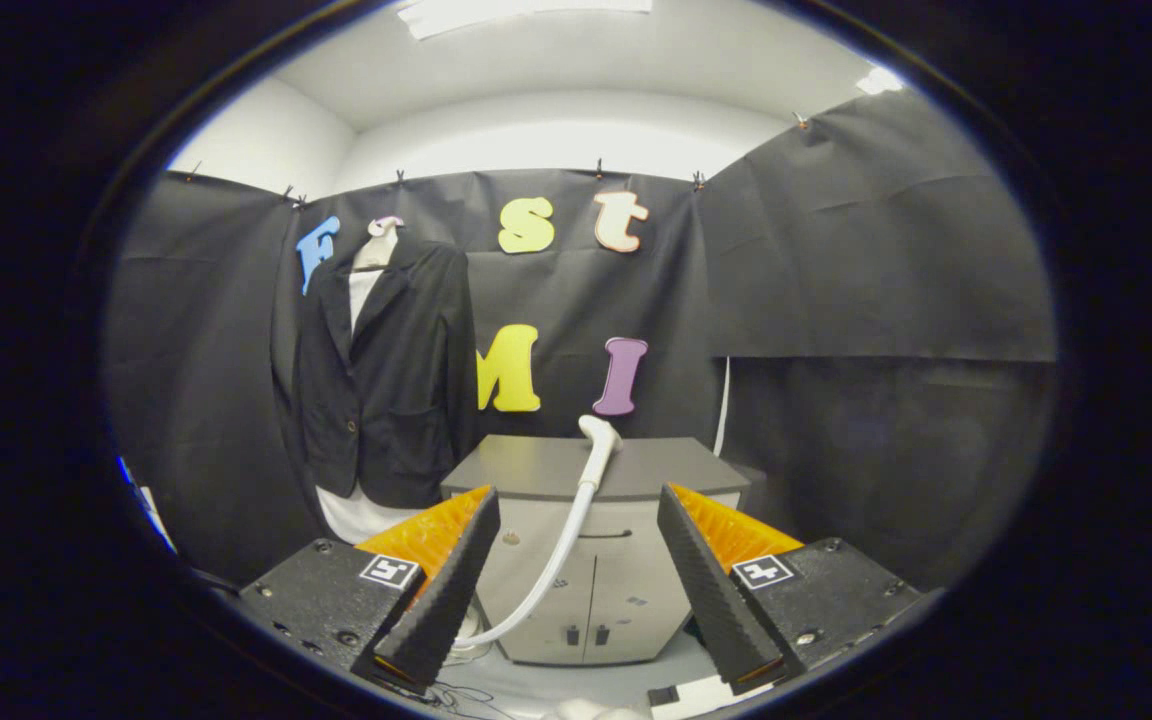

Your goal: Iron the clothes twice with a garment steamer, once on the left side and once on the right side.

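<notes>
Bright ceiling panel overhead, glare on white upper wall; dim lower booth; strong fisheye bending at edges.

We find one camera, riding on the gripper and looking forward along its two fingers, which stand wide apart and hold nothing. It faces the booth's rear wall roughly head-on, from a low position well back from it. A grey cabinet lies straight ahead beyond the fingers, seen slightly from above its top. The steamer head rests on that top, its hose running down between the fingers. A dark jacket hangs ahead and left. The ceiling shows above the wall cloth.
</notes>
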Demonstrator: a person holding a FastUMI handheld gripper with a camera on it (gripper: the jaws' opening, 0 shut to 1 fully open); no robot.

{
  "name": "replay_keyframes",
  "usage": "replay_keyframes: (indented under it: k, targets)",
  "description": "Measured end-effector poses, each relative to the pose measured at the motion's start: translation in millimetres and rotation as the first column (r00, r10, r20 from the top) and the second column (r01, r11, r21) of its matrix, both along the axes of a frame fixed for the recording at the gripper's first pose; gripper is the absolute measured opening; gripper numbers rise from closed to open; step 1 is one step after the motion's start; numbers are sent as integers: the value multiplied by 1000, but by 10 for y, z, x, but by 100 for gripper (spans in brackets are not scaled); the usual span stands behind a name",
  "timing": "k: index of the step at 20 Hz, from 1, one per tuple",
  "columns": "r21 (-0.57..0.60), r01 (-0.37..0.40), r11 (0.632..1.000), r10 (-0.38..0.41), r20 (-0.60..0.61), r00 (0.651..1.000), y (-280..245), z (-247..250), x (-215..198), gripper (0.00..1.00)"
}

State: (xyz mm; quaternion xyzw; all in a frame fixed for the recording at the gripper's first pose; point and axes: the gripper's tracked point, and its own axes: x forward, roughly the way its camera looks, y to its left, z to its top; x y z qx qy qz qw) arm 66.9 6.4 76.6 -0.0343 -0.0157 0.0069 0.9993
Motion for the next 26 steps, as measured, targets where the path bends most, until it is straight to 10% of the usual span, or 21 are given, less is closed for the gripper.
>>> replay_keyframes:
  k: [13,26]
  targets:
    - [5,-71,997,71,0,997,-66,677,2394,99]
    - [27,-55,998,61,-382,922,-401,-776,4282,97]
